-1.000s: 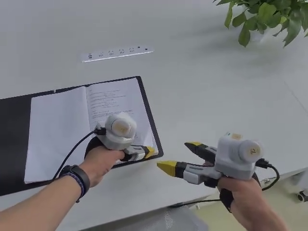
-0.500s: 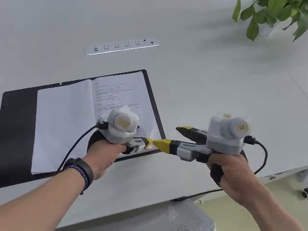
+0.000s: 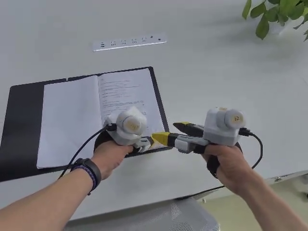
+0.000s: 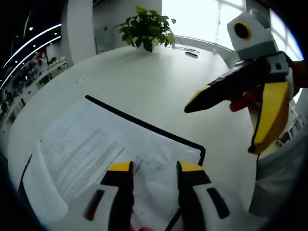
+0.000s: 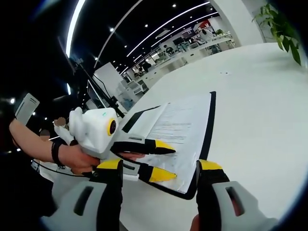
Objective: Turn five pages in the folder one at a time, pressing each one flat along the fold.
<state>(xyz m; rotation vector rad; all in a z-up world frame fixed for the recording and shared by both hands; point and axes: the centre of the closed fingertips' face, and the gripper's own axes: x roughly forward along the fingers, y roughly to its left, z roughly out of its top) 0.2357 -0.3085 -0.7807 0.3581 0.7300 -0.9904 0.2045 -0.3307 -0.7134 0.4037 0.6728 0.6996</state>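
Nearest us the right gripper (image 3: 168, 132) points in with fingers spread and empty, the left gripper (image 4: 154, 168) beside it, fingers parted over the top page's (image 3: 127, 96) near corner, likely to lift it, folder (image 3: 24, 125) open flat on the bench (image 3: 216, 62).

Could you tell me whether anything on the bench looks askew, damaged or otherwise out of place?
Nothing stands out. The folder lies open and flat, its pages neat with no visible tears. The left gripper and right gripper both have their jaws open by the right page's lower corner.
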